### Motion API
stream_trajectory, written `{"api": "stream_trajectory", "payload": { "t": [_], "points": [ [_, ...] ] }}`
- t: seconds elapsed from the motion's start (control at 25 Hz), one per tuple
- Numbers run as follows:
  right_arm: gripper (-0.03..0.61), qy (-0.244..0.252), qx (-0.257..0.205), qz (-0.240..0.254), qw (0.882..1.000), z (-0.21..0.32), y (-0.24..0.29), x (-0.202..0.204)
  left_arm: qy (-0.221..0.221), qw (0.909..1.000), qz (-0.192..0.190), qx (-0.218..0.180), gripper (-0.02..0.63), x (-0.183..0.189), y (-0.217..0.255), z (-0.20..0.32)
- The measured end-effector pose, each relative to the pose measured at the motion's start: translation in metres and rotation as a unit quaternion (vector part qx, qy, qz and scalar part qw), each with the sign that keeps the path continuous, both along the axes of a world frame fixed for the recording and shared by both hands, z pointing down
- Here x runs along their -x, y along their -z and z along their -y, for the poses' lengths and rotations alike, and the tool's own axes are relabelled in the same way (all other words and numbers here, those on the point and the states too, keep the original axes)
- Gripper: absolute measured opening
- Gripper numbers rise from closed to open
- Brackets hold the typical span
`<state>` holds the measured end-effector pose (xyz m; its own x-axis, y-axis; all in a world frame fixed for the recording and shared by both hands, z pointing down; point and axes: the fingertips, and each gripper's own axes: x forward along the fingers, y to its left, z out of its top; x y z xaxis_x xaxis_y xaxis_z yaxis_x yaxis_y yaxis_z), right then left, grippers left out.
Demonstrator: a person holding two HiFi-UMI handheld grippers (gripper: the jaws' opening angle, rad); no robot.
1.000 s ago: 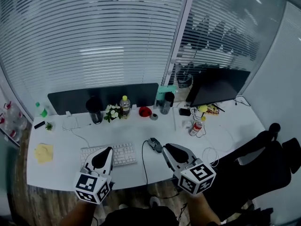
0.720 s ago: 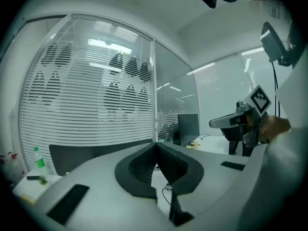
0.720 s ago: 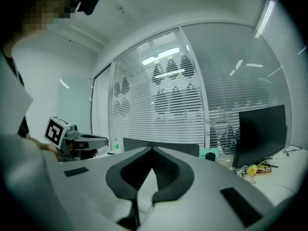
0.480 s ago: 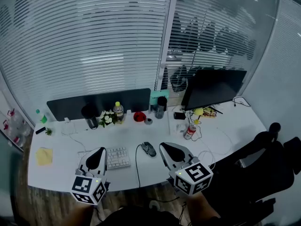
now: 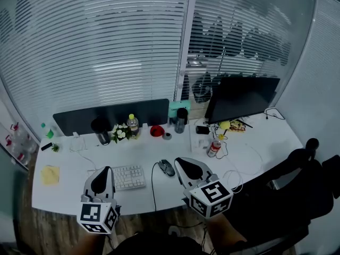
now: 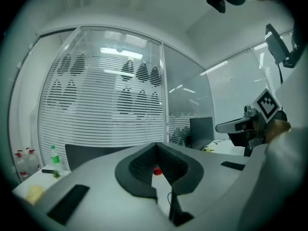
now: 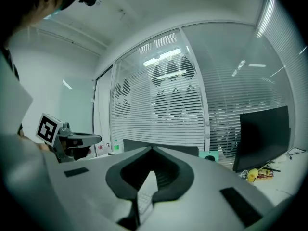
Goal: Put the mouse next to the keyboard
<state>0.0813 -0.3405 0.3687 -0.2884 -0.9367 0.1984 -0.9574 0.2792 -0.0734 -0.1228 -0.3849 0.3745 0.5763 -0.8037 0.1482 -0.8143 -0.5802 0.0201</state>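
A dark mouse (image 5: 167, 167) lies on the white desk (image 5: 69, 193), just right of the white keyboard (image 5: 128, 177), with its cable running off the front edge. My right gripper (image 5: 180, 162) hovers close to the right of the mouse, jaws shut with nothing between them. My left gripper (image 5: 105, 171) hangs over the keyboard's left end, also shut and empty. In the left gripper view the right gripper (image 6: 240, 126) shows at the right. In the right gripper view the left gripper (image 7: 79, 139) shows at the left. Both grippers point nearly level toward the blinds.
Along the desk's back stand a black cup (image 5: 101, 127), flowers (image 5: 120, 133), a bottle (image 5: 132, 125), a red bowl (image 5: 156, 131) and a dark flask (image 5: 182, 117). A monitor (image 5: 241, 97) fills the back right. Yellow notes (image 5: 49, 175) lie left; an office chair (image 5: 287, 179) stands right.
Both grippers have drawn back toward the desk's near edge and risen a little. The right gripper's tips have come away from the mouse, which stays beside the keyboard.
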Motion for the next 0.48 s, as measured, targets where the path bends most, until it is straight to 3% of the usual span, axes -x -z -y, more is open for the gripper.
{"api": "stream_trajectory", "payload": {
  "t": [0.2,0.48],
  "points": [
    [-0.002,0.003,0.004,-0.005,1.000,0.003,-0.003,0.000,-0.007,0.9997,-0.003,0.024,0.028,-0.005,-0.008,0.000],
    [-0.002,0.004,0.004,-0.011,1.000,0.004,-0.007,-0.002,-0.010,0.9996,0.010,0.023,0.028,-0.011,-0.016,-0.001]
  ]
}}
